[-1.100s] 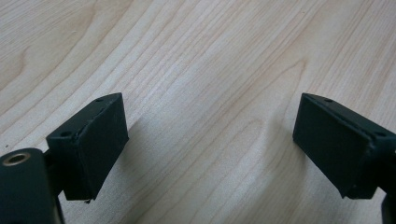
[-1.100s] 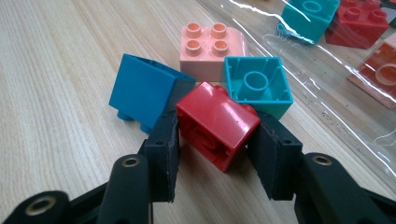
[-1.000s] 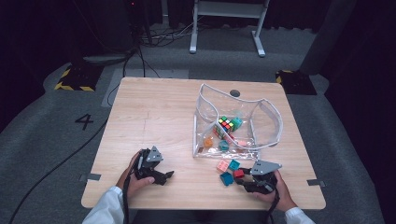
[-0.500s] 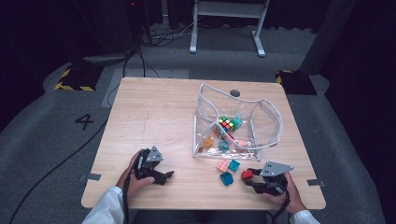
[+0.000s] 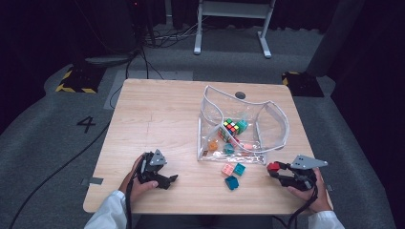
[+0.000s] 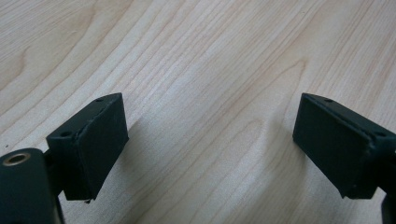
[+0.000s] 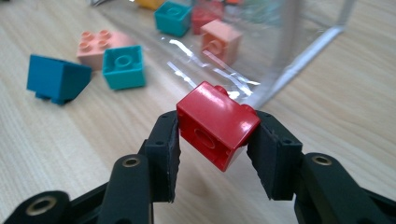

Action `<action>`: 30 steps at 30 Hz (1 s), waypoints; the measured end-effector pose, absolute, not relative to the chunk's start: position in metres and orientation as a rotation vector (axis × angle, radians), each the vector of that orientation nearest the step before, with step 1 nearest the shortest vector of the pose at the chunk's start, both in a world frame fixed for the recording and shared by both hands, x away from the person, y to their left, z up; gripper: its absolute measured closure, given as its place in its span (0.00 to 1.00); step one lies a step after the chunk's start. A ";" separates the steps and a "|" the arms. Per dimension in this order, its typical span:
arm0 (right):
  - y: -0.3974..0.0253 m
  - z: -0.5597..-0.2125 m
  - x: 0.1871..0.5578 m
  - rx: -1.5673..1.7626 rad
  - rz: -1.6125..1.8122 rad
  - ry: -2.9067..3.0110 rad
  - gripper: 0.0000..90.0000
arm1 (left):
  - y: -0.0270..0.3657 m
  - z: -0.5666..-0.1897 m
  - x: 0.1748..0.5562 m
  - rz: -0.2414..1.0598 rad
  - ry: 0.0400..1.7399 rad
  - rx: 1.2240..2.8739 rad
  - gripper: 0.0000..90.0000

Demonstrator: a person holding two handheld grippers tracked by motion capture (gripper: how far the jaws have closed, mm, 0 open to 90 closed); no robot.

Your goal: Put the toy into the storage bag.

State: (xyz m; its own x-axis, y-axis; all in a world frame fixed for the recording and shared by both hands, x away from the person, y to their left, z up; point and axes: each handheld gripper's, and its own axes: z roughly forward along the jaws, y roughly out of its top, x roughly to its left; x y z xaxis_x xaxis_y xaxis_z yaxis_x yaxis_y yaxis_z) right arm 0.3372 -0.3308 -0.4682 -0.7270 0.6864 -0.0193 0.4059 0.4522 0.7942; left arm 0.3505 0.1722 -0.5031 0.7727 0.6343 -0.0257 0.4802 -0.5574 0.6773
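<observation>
Your right tool (image 5: pixel 274 168) had its jaws clamped on the red block (image 7: pixel 217 125), pinching it from two opposite sides so that it sat tilted, studs pointing up and away from the camera on that tool. In the high view the red block (image 5: pixel 273 166) was off the tabletop (image 5: pixel 157 119), at the near right, just outside the near right corner of the clear pouch (image 5: pixel 274 125).

The relation that mattered was this: the pouch lay forward and to the left of your right tool, with its open mouth facing up. In the right gripper view the pouch's seamed corner (image 7: pixel 303 56) rose directly beyond the block, so a straight push forward would likely have met the wall; by my judgement the block had to go up and over the rim before the jaws let go.

Three loose blocks lay on the tabletop along the pouch's near edge, to the left of the held one: a pink block (image 5: pixel 227 169), a teal block (image 5: pixel 239 169) touching it, and a darker blue block (image 5: pixel 231 182) nearer you. Your right tool was plainly the nearer one to all of them.

Your left tool (image 5: pixel 167 180) rested at the near left, well apart from the blocks, its jaws spread wide over bare wood with nothing between them.

Inside the pouch sat a colour cube (image 5: pixel 230 127) and several more small blocks.
</observation>
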 end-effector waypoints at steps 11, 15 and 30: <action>-0.362 -0.424 0.358 0.969 1.180 2.235 0.61 | 0.172 -0.503 0.350 0.288 0.826 2.271 0.12; -0.366 -0.401 0.368 0.959 1.160 2.211 0.61 | 0.172 -0.503 0.350 0.289 0.828 2.271 0.11; -0.369 -0.337 0.387 0.910 1.152 2.142 0.61 | 0.172 -0.503 0.350 0.282 0.835 2.269 0.11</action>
State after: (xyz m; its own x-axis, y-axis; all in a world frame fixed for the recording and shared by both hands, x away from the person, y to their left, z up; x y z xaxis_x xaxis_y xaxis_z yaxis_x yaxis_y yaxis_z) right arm 0.3868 -0.3690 -0.3366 -0.6277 0.7659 -0.1390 0.3061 0.4071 0.8606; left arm 0.3501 0.1717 -0.5033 0.7692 0.6382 -0.0331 0.4877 -0.5527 0.6758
